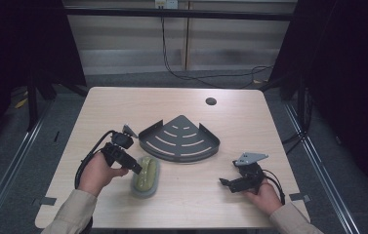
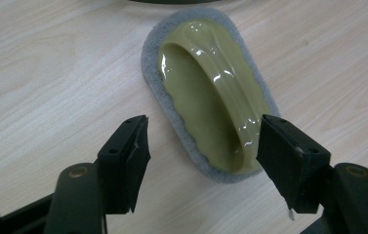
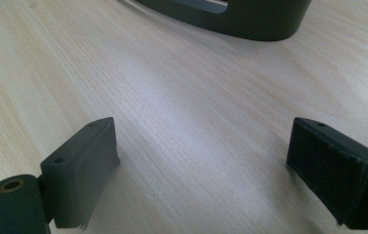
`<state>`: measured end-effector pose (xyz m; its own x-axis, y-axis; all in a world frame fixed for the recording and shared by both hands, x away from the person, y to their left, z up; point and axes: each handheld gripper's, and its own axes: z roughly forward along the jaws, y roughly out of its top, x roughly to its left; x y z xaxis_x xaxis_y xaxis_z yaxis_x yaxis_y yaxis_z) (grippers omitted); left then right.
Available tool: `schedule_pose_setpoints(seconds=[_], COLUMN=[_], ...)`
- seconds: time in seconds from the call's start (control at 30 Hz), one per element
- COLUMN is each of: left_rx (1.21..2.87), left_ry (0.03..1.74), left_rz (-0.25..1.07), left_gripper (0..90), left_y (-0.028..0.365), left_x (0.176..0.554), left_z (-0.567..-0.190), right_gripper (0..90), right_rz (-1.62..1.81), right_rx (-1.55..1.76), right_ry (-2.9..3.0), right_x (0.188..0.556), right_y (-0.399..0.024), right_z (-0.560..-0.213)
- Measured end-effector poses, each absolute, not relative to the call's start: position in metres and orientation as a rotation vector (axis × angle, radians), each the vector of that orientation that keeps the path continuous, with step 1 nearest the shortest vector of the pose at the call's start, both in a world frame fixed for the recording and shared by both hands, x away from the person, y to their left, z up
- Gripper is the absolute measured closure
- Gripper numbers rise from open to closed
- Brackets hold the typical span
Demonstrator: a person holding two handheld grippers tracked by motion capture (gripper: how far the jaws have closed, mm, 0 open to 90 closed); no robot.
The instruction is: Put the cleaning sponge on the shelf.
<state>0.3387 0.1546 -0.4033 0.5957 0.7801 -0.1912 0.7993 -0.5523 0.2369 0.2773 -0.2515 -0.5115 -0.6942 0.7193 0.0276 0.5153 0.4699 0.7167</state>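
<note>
An olive-green scrubber with a glossy handle and a grey sponge base [image 1: 146,176] [image 2: 211,92] lies flat on the table near the front, left of centre. My left gripper [image 1: 132,164] [image 2: 203,151] hovers over its near end, open, one jaw on each side of the handle without touching it. A dark grey fan-shaped corner shelf [image 1: 180,139] [image 3: 240,17] sits in the middle of the table. My right gripper [image 1: 225,183] [image 3: 203,165] rests low at the front right, open, with bare wood between its jaws.
The light wooden table [image 1: 250,126] has a round cable hole [image 1: 211,101] near its far edge. Black cables [image 1: 191,75] run over the floor behind the table. Dark curtains hang at both sides.
</note>
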Motion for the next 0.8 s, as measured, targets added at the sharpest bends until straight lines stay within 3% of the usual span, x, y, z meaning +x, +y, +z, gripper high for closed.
schedule_pose_setpoints(seconds=[0.8], left_rx=[2.546], left_ry=[1.358], left_rz=[-0.164], left_gripper=[45.4], left_y=[0.128], left_x=[0.343], left_z=[-0.420], right_gripper=[10.9], right_rz=[1.049], right_rx=[1.055], right_ry=[2.443], right_x=[0.277], right_y=[-0.251], right_z=[-0.511])
